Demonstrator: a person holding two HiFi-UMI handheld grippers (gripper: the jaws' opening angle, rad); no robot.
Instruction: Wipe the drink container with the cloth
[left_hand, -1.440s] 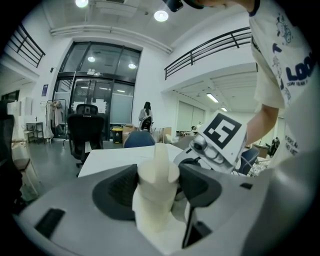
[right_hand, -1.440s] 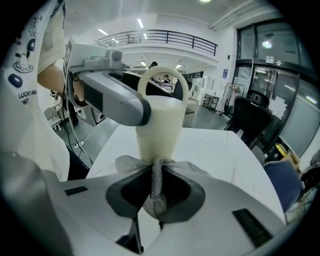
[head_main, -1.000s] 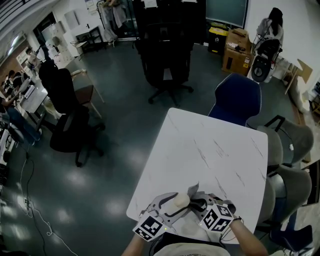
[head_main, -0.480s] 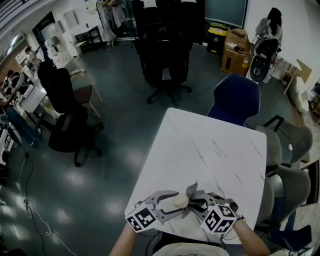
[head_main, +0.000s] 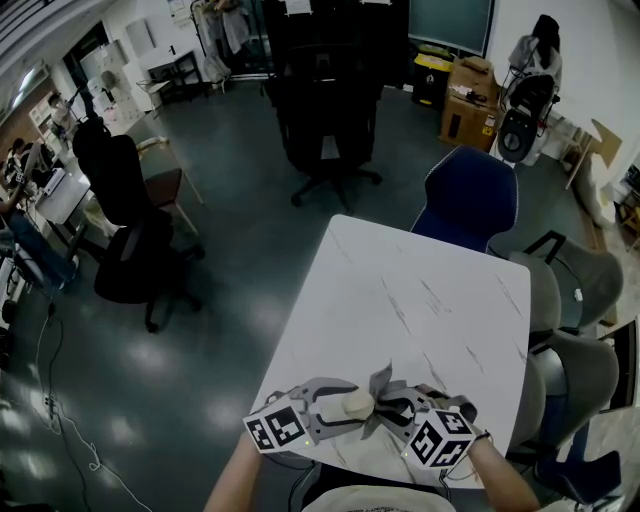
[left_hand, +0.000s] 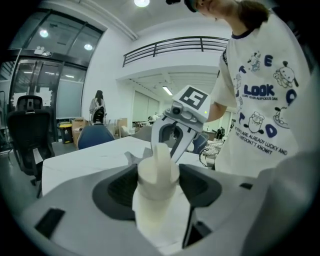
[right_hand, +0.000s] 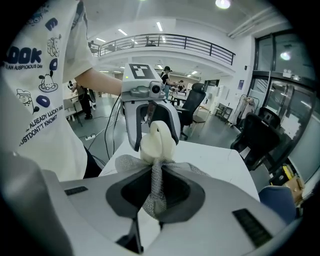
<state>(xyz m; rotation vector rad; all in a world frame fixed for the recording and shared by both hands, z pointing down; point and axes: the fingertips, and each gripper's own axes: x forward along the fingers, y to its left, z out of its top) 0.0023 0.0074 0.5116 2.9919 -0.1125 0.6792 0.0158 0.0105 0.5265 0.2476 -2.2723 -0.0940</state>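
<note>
Both tools met over the near edge of the tabletop (head_main: 420, 300). The left hand-held gripper (head_main: 343, 410) was clenched on the drink container (left_hand: 156, 175), a small cream bottle whose body sat between its jaws with the capped end poking out toward the other tool. The right hand-held gripper (head_main: 390, 408) was clamped on the cloth (right_hand: 155, 189), a grey mesh-looking rag pinched into a narrow fold between its jaws, with loose ends fanning out just past the tips. The cloth touched the container at the cap end, so wiping looked under way, likely at the top part only. The body gripped by the left jaws probably remained to be wiped and would need a re-grip. How clean it was could not be told, and no dirt was visible. Around them was a big open office with a dark glossy floor (head_main: 230, 300) to the left of the left hand-held gripper. The white marble-pattern tabletop ran away ahead of both tools. A blue chair (head_main: 468, 205) stood at its far end, grey chairs (head_main: 575, 300) stood right of the right hand-held gripper, black office chairs (head_main: 325, 120) stood further ahead, and cardboard boxes (head_main: 468, 108) sat far ahead by the wall.
</note>
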